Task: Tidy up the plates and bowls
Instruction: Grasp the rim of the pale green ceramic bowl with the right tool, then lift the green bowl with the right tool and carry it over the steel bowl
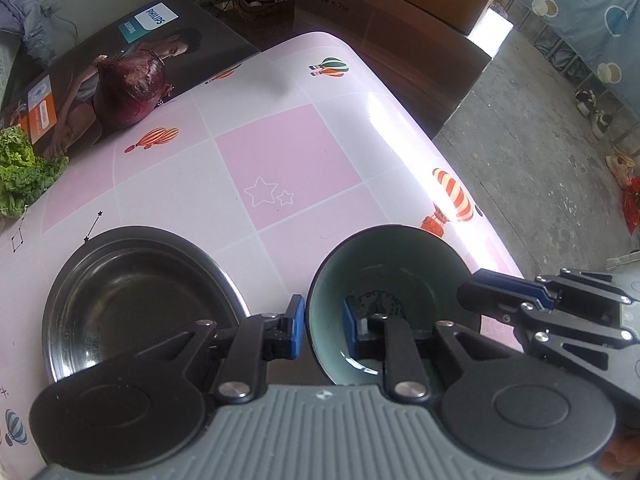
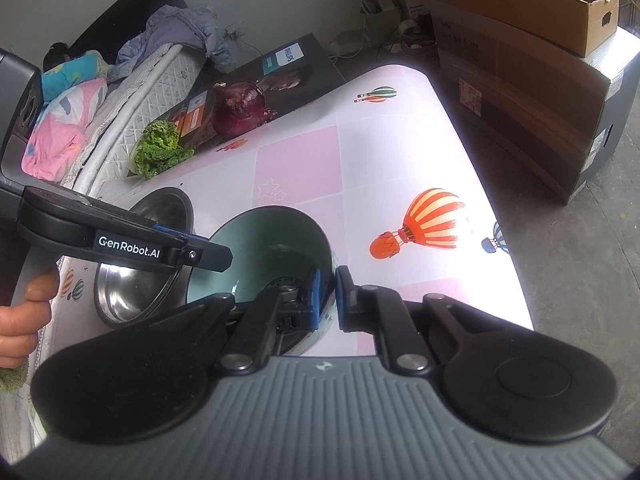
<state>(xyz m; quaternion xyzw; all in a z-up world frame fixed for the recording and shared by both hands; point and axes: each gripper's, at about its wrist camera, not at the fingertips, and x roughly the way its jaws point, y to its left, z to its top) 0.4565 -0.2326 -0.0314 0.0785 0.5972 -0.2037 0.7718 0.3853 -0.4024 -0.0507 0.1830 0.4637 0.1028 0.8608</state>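
Note:
A green bowl stands near the front of the pink checked table, beside a dark steel bowl on its left. My left gripper is shut on the green bowl's left rim, one blue pad outside the wall and one inside. My right gripper is shut on the opposite rim in the same way. Each gripper shows in the other's view: the right gripper and the left gripper. I cannot tell whether the green bowl rests on the table or is raised.
A red onion lies on a printed box at the table's far left, with lettuce beside it. Cardboard boxes stand beyond the right edge. A bed lies left. A hand holds the left gripper.

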